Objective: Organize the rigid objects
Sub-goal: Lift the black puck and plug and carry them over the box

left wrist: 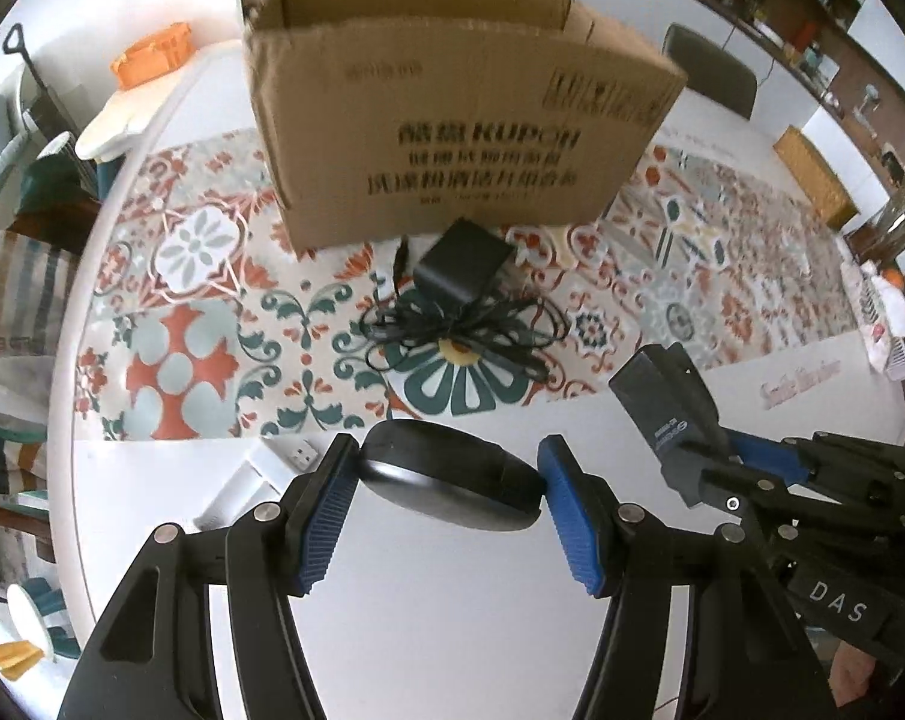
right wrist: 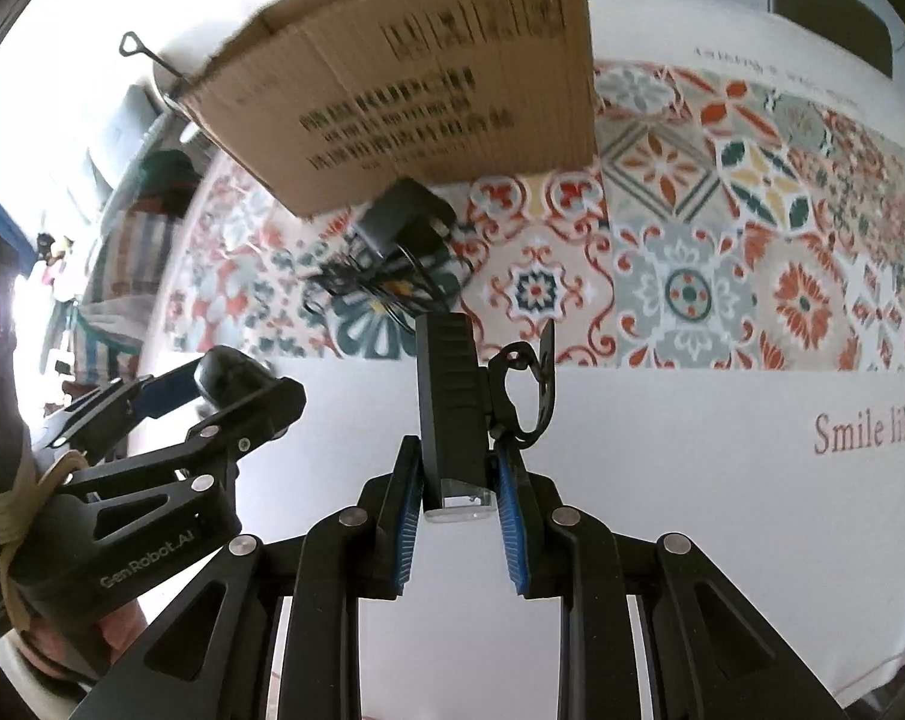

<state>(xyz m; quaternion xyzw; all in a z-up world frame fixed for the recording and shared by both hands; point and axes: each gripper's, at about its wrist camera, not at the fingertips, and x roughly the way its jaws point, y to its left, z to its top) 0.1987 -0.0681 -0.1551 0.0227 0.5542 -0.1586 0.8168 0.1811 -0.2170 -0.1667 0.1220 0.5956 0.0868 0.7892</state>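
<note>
Two hand-held grippers raised above a white round table point(left wrist: 428, 630), each with something clamped between blue-padded fingers.

Left gripper point(left wrist: 449, 480) — clenched on a black computer mouse point(left wrist: 446, 483), held crosswise, one pad pressed to each end. Just below and to the left of the mouse, on the bare table: a white USB plug point(left wrist: 296, 451) and part of a white block it belongs to.

Right gripper point(right wrist: 455, 483) — jaws pinched nearly together on a black bicycle light point(right wrist: 449, 402), gripped at its clear lens end, with the ribbed body pointing away from the fingers. A black strap loop point(right wrist: 530, 390) jutting from the light's right side. Seen also from the left wrist camera, off to the right of the left gripper and close beside it.

Ahead of both grippers, on a patterned tablecloth point(left wrist: 182, 360) of orange, green and grey tiles: a black power adapter point(left wrist: 461, 270) with its tangled black cord point(left wrist: 452, 330) in front of it. Right behind the adapter, an open brown cardboard box point(left wrist: 452, 120) with dark printed lettering, top flaps up — interior hidden from this angle.

Further back to the left, off the table, an orange container point(left wrist: 152, 57). Grey chair back point(left wrist: 713, 69) beyond the box to the right.
</note>
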